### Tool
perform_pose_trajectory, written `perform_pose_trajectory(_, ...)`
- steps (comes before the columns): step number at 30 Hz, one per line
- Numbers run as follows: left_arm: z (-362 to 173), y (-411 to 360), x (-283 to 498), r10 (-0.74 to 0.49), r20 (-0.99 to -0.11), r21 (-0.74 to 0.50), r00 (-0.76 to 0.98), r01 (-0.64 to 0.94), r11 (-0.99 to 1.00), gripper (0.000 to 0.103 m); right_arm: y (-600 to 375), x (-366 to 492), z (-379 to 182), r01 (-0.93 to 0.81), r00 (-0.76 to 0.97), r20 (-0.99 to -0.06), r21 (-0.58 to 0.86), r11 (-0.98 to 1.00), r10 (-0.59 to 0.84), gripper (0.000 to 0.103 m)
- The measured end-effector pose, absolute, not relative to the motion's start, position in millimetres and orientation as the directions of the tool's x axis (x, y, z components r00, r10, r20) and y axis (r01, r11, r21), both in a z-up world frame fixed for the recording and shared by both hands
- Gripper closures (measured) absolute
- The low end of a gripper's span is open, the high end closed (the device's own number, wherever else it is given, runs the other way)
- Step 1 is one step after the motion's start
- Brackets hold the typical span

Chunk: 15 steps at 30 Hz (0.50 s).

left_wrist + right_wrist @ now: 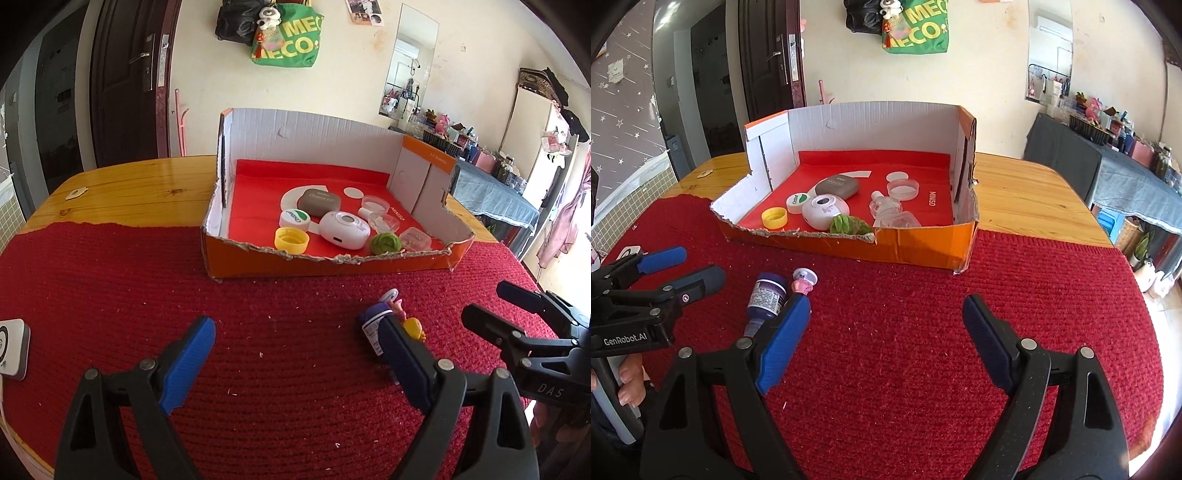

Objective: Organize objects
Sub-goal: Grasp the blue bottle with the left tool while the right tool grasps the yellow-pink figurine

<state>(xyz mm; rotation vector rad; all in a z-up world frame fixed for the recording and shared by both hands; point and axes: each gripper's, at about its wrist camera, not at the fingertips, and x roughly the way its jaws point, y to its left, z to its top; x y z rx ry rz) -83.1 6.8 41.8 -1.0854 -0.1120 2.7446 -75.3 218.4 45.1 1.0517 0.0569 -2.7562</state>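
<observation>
Cream wall (480, 55) behind, marked in places. Dark brown door (122, 74) at left with metal handle. Green tote bag (919, 27) and a black bag (236, 22) hang high on the wall; photos (364, 11) pinned beside them. Tall narrow mirror (410, 62) to the right, reflecting an air conditioner. Side table with grey-blue cloth (1137, 177) along the right wall, crowded with small bottles and boxes. Wooden tabletop (140, 184), glossy, partly covered by a red knitted mat (1034, 295). Star-patterned wall covering (620, 110) at far left in the right wrist view. Strong daylight from the right.
</observation>
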Motion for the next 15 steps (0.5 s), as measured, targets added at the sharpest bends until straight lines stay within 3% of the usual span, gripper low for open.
perform_pose_trajectory(15, 34.0, 32.5, -80.9, 0.284, -0.711, -0.188, -0.644, -0.215, -0.958, 0.008, 236.1, -78.5, 31.7, 0.154, -0.713, -0.685, 0.06, -0.986, -0.153, 0.018)
